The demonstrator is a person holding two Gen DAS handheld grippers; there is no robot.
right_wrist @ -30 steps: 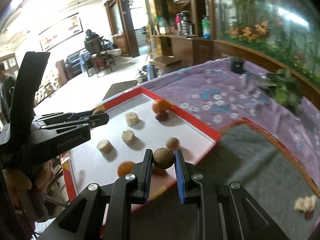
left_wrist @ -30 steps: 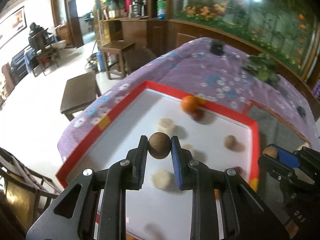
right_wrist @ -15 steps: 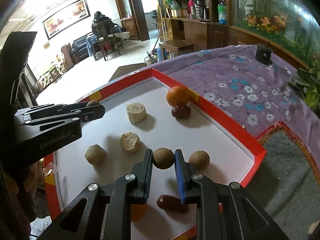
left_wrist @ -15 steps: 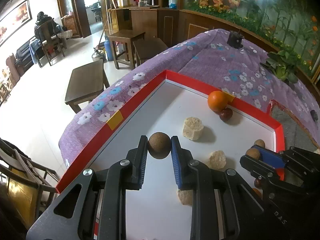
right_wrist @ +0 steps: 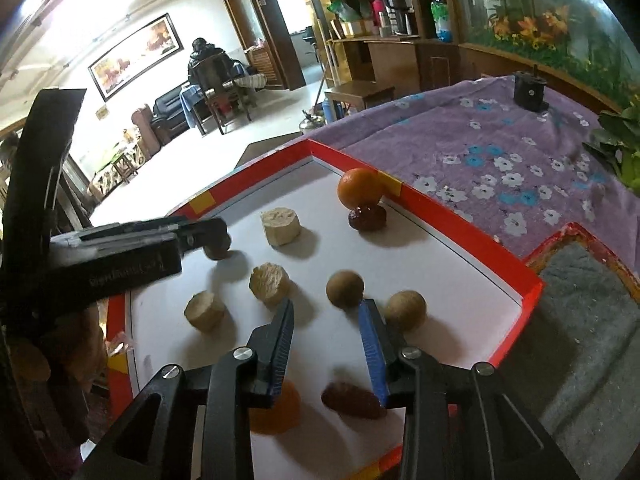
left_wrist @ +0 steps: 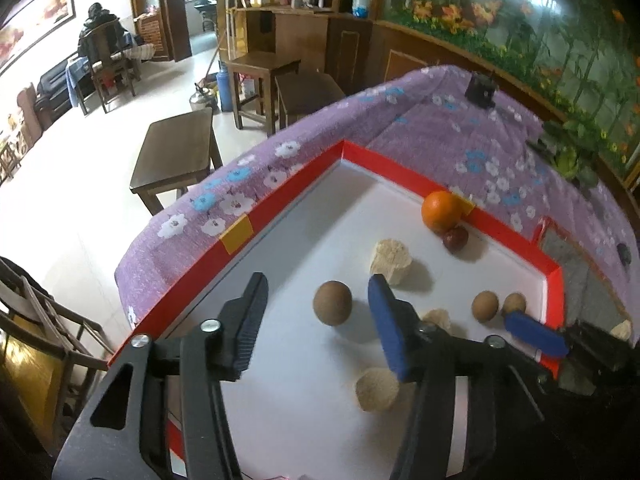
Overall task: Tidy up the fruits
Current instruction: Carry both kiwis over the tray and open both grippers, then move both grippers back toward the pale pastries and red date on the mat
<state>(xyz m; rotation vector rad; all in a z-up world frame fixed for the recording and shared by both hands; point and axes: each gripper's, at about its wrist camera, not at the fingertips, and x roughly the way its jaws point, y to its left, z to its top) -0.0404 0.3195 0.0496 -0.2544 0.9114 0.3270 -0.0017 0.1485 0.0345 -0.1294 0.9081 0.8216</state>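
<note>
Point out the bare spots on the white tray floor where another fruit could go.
Free: the far corner of the tray behind the orange, and the strip along its left wall. Crowded: the right side, around the brown balls and pale chunks.

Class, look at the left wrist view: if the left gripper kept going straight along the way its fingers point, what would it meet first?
Most likely the round brown fruit lying between the open fingers of the left gripper, on the white tray. Depth is hard to judge.
</note>
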